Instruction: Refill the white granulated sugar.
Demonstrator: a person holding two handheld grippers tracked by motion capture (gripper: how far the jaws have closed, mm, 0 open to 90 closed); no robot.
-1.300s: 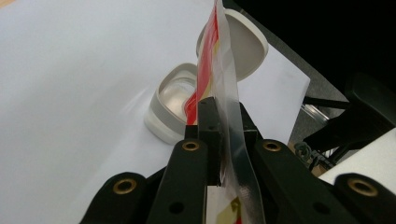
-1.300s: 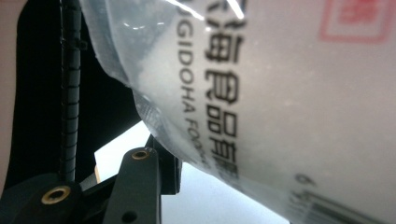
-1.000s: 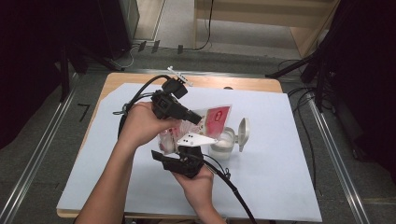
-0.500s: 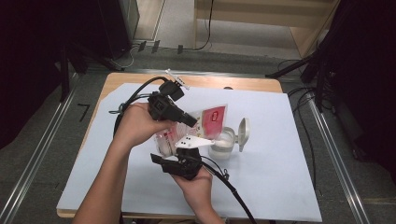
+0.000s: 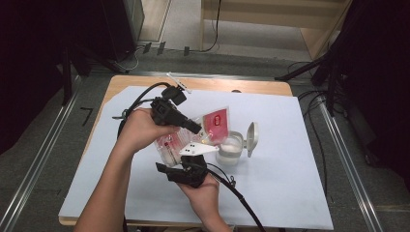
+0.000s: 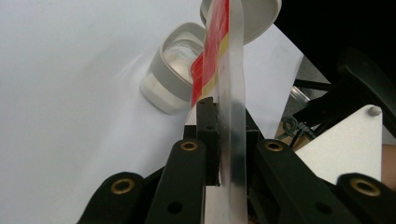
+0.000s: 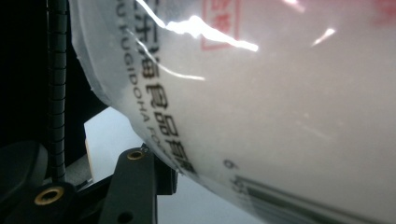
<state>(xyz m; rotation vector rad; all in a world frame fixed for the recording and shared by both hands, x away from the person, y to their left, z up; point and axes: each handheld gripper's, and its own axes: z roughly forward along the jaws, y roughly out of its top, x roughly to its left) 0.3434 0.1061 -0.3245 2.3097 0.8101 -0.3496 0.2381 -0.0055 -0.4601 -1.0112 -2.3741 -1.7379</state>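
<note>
A clear plastic pouch (image 5: 216, 123) with red print hangs tilted above the table, its upper end over a small clear container (image 5: 229, 151) whose grey flip lid (image 5: 252, 139) stands open. My left gripper (image 5: 196, 128) comes in from the left and is shut on the pouch's upper edge; the left gripper view shows the pouch (image 6: 231, 70) pinched edge-on between the pads, with the container (image 6: 175, 65) below. My right gripper (image 5: 181, 154) reaches up from the near side and holds the pouch's lower end. In the right gripper view the pouch (image 7: 280, 116) presses against one finger (image 7: 135, 182); the other is hidden.
A white sheet (image 5: 290, 169) covers most of the wooden table (image 5: 208, 83). Black cables trail from both grippers, one toward the table's near edge. A small white stick-like item (image 5: 178, 82) lies at the far edge. Metal rails run along both sides of the table.
The left gripper and the pouch's upper end have drifted slightly to the left. Both grips look the same.
</note>
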